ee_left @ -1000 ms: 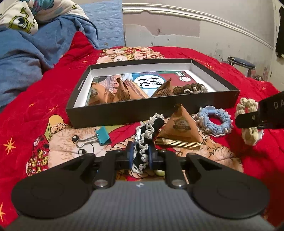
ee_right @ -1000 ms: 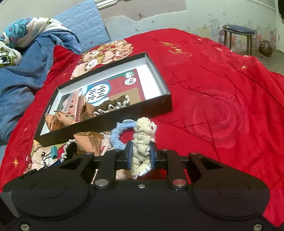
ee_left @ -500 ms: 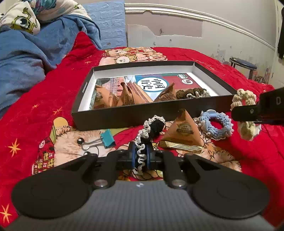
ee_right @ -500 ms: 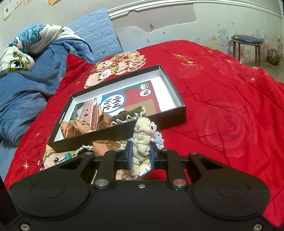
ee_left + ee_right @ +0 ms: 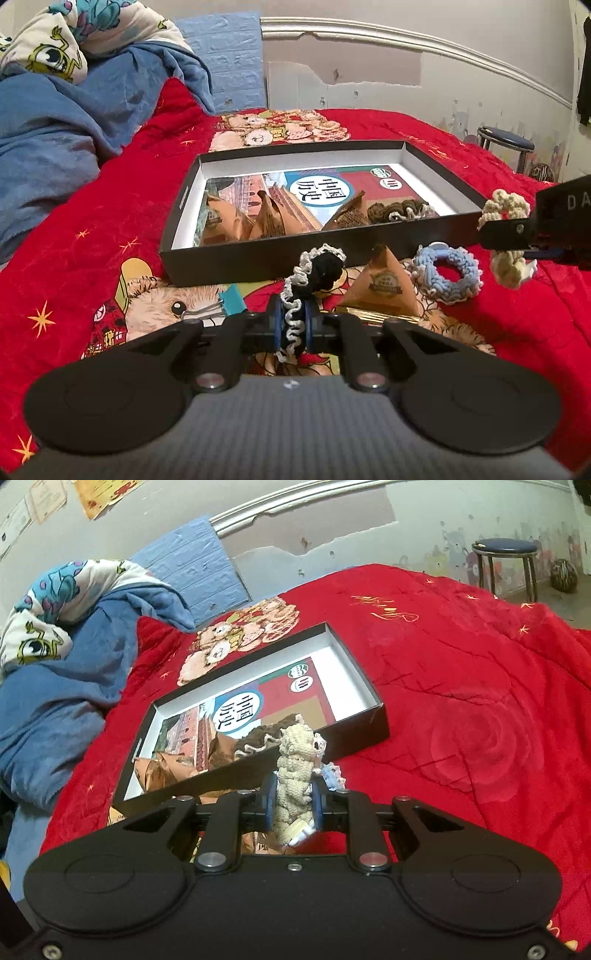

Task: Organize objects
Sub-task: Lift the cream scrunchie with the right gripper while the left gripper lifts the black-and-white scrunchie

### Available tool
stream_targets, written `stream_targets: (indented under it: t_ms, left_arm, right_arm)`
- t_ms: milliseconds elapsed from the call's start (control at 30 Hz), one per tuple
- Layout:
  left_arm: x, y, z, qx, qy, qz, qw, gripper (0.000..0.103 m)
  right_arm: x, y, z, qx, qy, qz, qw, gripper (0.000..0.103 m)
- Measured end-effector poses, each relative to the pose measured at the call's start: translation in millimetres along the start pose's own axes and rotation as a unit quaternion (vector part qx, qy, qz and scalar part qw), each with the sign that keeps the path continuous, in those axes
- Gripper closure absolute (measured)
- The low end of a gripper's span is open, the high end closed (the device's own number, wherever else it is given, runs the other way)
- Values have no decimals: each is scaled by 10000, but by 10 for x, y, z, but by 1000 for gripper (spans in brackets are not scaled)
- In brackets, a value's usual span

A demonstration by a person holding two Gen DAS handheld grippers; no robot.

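My left gripper (image 5: pixel 293 325) is shut on a black scrunchie with white trim (image 5: pixel 317 269), held above the red blanket in front of the black box (image 5: pixel 258 260). My right gripper (image 5: pixel 294 801) is shut on a cream scrunchie (image 5: pixel 295 760), lifted near the box's front right corner; it also shows in the left wrist view (image 5: pixel 506 236). The box holds brown pyramid packets (image 5: pixel 266 221) and a brown scrunchie (image 5: pixel 399 210). On the blanket lie a blue scrunchie (image 5: pixel 445 275), a brown pyramid packet (image 5: pixel 382 288) and a teal binder clip (image 5: pixel 229 304).
A blue duvet and a cartoon pillow (image 5: pixel 66 92) are piled at the left. A stool (image 5: pixel 506 561) stands by the wall at the right. The red blanket (image 5: pixel 480 686) stretches to the right of the box.
Both grippers have risen with their scrunchies. The black scrunchie has lifted off the blanket. The right gripper with the cream scrunchie has moved up and closer to the box.
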State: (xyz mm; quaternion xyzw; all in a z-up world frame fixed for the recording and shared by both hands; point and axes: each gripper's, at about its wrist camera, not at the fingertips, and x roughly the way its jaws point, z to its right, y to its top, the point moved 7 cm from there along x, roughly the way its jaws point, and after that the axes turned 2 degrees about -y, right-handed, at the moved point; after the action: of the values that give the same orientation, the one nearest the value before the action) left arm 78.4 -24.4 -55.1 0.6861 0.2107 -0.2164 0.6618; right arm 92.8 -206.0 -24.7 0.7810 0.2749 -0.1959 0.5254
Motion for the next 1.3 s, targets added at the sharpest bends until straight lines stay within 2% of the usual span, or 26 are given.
stream_targets:
  t_ms: [167,300,600,900,1300]
  left_arm:
    - [-83,94,-29,103,62,279,9995,89]
    - [-148,194,-121,-109,-4,444,9990,89]
    - [-190,354,-341,-432,69,652,9969,89]
    - [-152,349,-309,-409,-41,657,9970,88]
    - [-140,474,-459,-692,-84,896,9935,88]
  right_arm:
    - [-34,56,-24,-17,-37,224,9997,84]
    - [-14,95,-56,-13,-23,350,9994,84]
    - [-14,178,-211,-104,349,636,9973,84]
    - [224,142,-412,-336,539,621,9960,84]
    - [232,198,-657,-548,973,694,9913,84]
